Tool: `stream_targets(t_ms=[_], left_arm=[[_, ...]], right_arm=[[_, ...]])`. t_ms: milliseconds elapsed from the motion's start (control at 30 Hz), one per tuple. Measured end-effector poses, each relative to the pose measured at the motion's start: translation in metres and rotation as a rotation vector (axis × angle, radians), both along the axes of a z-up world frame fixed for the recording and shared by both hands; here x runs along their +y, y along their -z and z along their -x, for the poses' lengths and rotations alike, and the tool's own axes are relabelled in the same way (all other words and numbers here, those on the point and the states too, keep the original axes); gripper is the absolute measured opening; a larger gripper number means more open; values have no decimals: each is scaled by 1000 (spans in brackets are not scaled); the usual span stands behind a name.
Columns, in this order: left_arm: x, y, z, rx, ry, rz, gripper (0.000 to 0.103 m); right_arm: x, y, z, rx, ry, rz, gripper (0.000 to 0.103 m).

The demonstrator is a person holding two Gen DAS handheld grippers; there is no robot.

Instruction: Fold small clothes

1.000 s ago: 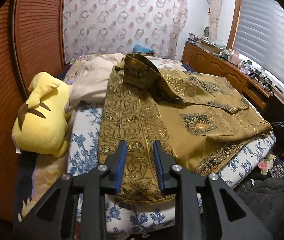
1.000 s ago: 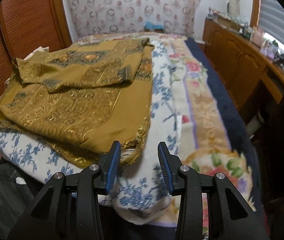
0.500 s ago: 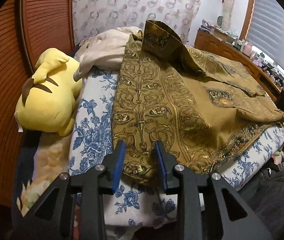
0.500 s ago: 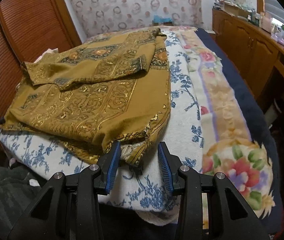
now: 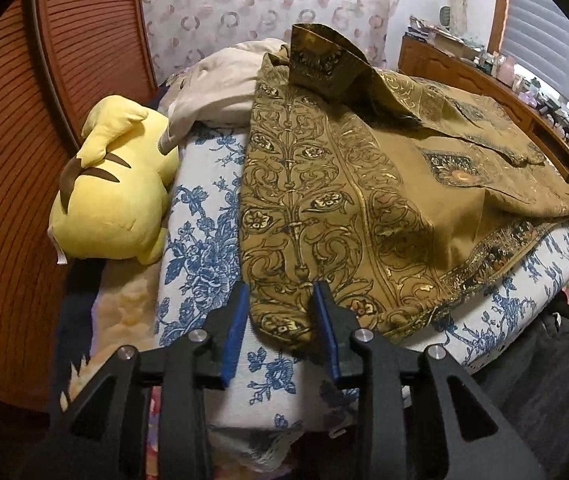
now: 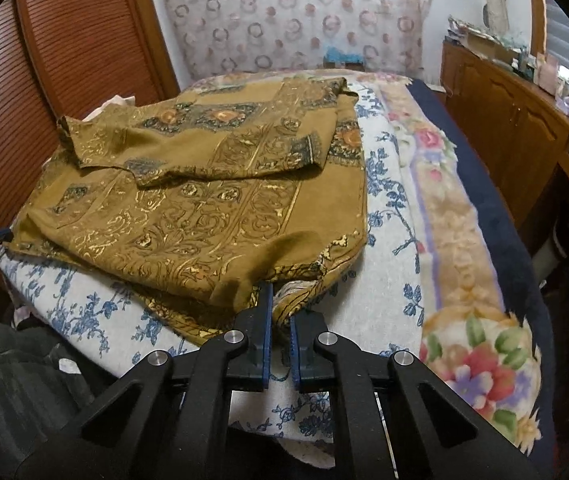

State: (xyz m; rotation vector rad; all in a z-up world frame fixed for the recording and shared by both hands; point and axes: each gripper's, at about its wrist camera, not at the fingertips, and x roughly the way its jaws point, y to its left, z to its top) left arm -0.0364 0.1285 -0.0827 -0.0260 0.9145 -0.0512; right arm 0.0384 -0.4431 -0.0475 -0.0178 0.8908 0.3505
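A bed (image 6: 484,184) carries everything. A white sheet with blue flowers (image 5: 204,240) is spread across the bed, over a floral blanket (image 6: 456,240) with a dark blue border. A gold-patterned brown garment (image 5: 344,200), partly folded, lies flat on the sheet. Beside the garment's far end sits a heap of cream cloth (image 5: 224,80). A yellow plush toy (image 5: 112,192) lies beside the garment on the side near the brown slatted wall, its edge touching the cream cloth.

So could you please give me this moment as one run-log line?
right claw: shut on gold garment hem | left claw: opening, garment corner between its jaws, not gripped | fold: not yet begun
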Motion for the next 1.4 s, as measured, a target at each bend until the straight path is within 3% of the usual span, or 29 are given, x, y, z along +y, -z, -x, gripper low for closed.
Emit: stream_targets(t_ms=[200,267,300,433,633,833,933,1033,1400], left_arm=[[-4,1,3,-13,17,-19,30],[-5,0,4,-17,53,9,7],[-6,0,4,-17,61,8,0],[-8,-6,6,-43,59,-1,0],[5,-60,23,-145,62,10,0],[2,-72,24,-106,113,21,0],[-1,-71,20,-103,116,20,7],[-2,-68,14,-105,102,12,16],[-7,-63,-37,-148,67,53,26]], right_arm=[[3,-9,5,-36,-18,-20,1],[1,-18,6,-62,-12,-37,0],[0,-22,5,-70,-11,-45,0],[-3,-35,4,-96,-3,-52,0],[-13,-59,5,-93,8,-47,0],[-14,-65,10,-63,9,33,1],[-13,-59,9,-63,31,64,25],[-11,-59,7,-92,39,84,36],[15,-53,-46,-142,43,45,37]])
